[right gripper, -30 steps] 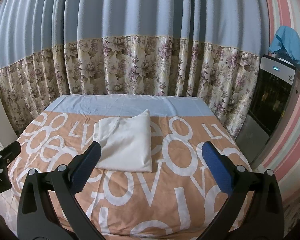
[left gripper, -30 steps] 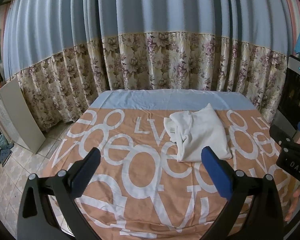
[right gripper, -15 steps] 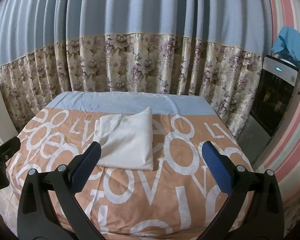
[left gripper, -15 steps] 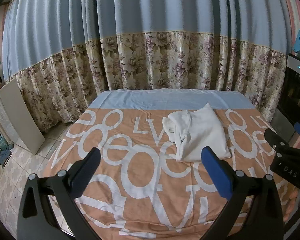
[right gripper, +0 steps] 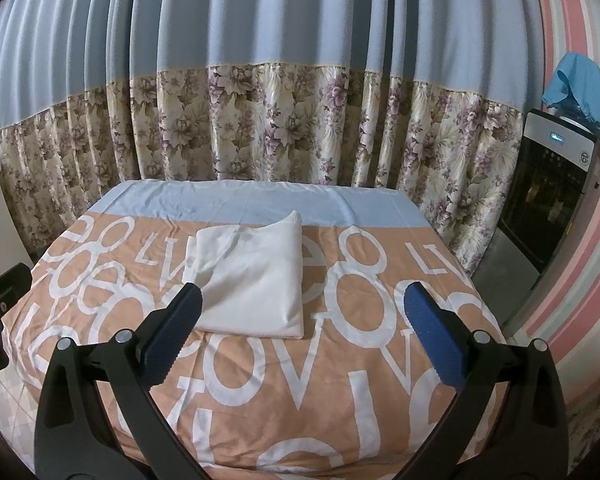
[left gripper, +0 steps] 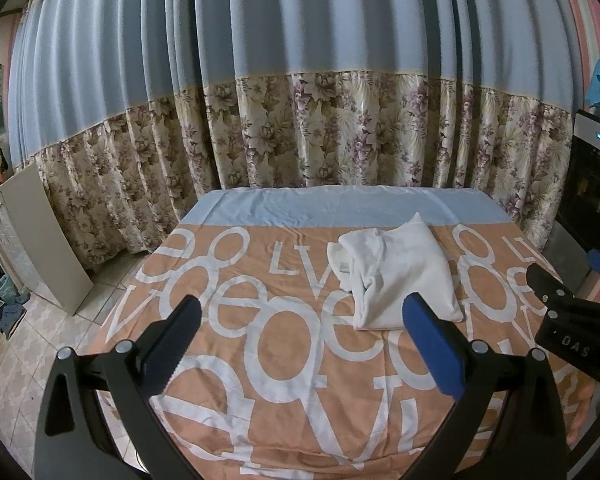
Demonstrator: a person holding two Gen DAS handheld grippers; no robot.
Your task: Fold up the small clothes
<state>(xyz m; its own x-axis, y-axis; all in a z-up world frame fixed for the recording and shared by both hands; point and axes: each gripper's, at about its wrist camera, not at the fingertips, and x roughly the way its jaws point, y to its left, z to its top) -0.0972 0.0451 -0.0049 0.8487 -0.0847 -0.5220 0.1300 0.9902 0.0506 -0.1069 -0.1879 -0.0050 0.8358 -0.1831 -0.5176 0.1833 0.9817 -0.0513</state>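
Both grippers, left [left gripper: 300,340] and right [right gripper: 302,338], hung with jaws spread wide and held nothing. One folded white garment [right gripper: 256,280] lay on the orange lettered bedspread [right gripper: 340,380], apart from them.

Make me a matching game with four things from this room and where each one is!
Things:
1. white folded garment
2. blue cloth
3. flowered curtain
4. pale board

Places:
A. leaning by the curtain, on the floor left of the bed
B. on top of the black appliance
C. lying on the orange bedcover
D. hanging behind the bed

Pairs: 1-C, 2-B, 3-D, 4-A
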